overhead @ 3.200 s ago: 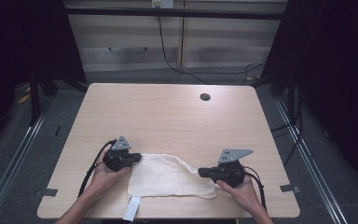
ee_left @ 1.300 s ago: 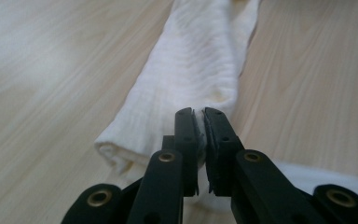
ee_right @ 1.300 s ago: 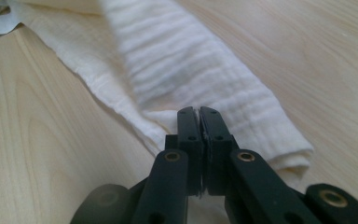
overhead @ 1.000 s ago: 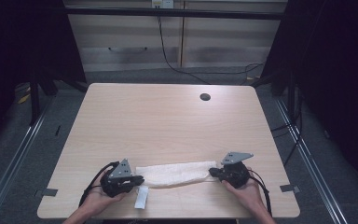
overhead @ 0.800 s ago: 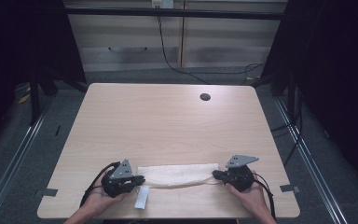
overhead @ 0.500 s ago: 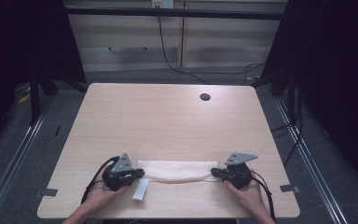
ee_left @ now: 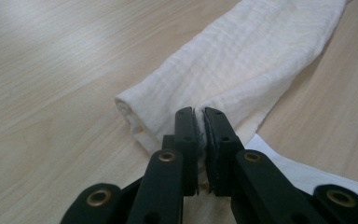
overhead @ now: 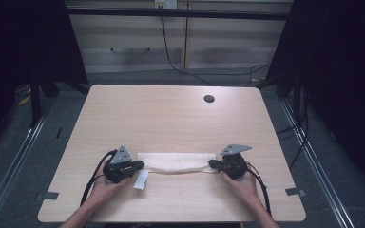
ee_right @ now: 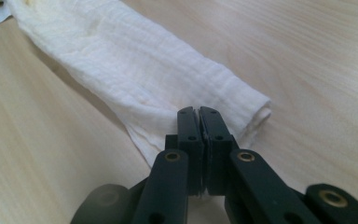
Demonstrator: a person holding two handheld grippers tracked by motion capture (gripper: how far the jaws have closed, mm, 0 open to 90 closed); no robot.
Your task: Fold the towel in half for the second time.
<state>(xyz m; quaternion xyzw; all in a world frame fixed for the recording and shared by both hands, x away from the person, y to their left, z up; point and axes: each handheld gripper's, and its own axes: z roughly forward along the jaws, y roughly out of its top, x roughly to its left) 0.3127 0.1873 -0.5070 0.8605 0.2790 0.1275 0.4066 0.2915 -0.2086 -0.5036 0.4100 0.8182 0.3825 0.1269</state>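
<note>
A white cloth [overhead: 178,161] lies folded into a long narrow band across the near part of the wooden table [overhead: 171,114]. My left gripper [overhead: 140,165] is shut on its left end. In the left gripper view the jaws [ee_left: 199,112] pinch the cloth's [ee_left: 242,60] near edge, beside the rolled fold. My right gripper [overhead: 212,164] is shut on the right end; in the right gripper view it [ee_right: 198,111] pinches the lower layer of the cloth [ee_right: 135,60]. A white tag [overhead: 141,179] sticks out by the left gripper.
A dark round grommet hole [overhead: 209,99] sits near the table's far right. Cables trail from both grippers toward the front edge. Dark floor and metal rails [overhead: 14,156] flank the table. Bare wood stretches beyond the cloth.
Both grippers have slid away from the front edge, taking the cloth band along. Earlier the cloth lay spread wider; now it is a narrow folded strip.
</note>
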